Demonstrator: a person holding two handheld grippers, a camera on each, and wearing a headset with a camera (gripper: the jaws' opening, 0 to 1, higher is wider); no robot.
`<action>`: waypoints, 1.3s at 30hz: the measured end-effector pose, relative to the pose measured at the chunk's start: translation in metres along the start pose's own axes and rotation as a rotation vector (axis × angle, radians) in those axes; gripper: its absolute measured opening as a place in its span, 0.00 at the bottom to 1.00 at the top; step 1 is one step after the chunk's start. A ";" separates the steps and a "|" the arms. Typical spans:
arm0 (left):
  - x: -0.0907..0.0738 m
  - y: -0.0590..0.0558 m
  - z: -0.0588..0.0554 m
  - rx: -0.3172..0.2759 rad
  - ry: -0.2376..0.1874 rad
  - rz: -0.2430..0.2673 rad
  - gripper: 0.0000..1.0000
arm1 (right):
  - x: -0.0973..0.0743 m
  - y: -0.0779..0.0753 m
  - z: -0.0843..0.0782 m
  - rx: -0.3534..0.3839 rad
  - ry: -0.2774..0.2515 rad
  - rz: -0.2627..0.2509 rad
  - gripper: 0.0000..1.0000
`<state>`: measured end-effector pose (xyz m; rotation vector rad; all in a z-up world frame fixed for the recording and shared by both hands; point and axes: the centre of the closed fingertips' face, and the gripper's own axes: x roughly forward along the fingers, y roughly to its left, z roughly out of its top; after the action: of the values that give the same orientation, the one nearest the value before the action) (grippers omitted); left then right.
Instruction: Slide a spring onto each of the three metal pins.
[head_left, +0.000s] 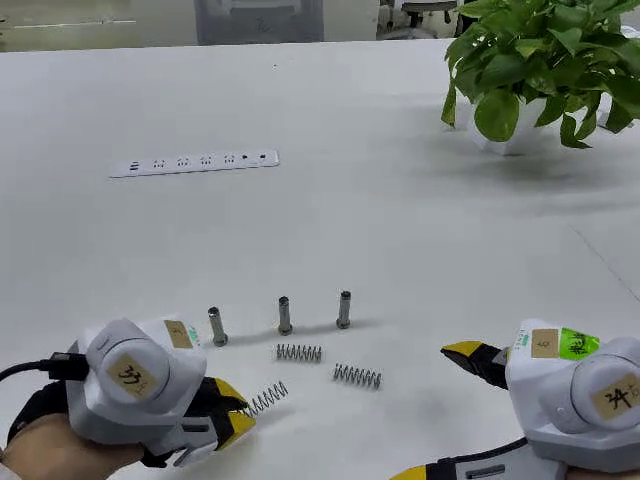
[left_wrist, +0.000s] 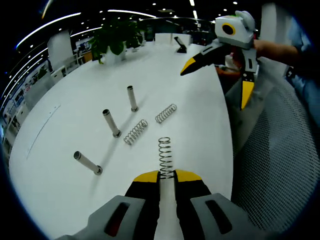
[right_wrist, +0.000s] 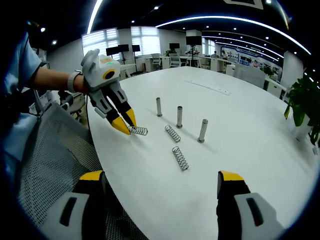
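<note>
Three metal pins stand upright in a row on the white table (head_left: 330, 200): left pin (head_left: 216, 326), middle pin (head_left: 285, 315), right pin (head_left: 344, 309). None carries a spring. Two springs lie flat just in front of them (head_left: 299, 352) (head_left: 357, 376). My left gripper (head_left: 238, 415) is shut on one end of a third spring (head_left: 265, 398), which sticks out toward the pins; in the left gripper view that held spring (left_wrist: 164, 156) points between the pins (left_wrist: 111, 123). My right gripper (head_left: 436, 410) hovers open and holds nothing at the front right, with its jaws wide apart (right_wrist: 160, 177).
A white power strip (head_left: 195, 162) lies farther back on the left. A potted green plant (head_left: 530, 70) stands at the back right. A grey mesh chair (left_wrist: 280, 165) sits past the table's near edge.
</note>
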<state>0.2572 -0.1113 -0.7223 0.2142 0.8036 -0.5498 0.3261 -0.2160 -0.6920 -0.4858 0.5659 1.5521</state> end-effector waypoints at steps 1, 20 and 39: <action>-0.001 -0.003 0.003 0.011 -0.009 -0.012 0.10 | 0.001 0.001 0.004 -0.002 -0.004 0.013 0.93; -0.007 -0.020 0.044 0.159 -0.089 -0.101 0.10 | 0.012 0.027 0.045 -0.041 -0.049 0.216 0.47; -0.005 -0.038 0.050 0.269 -0.137 -0.164 0.10 | 0.021 0.046 0.042 -0.030 -0.017 0.361 0.16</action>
<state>0.2650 -0.1604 -0.6836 0.3560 0.6159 -0.8192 0.2799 -0.1742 -0.6690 -0.4070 0.6432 1.9079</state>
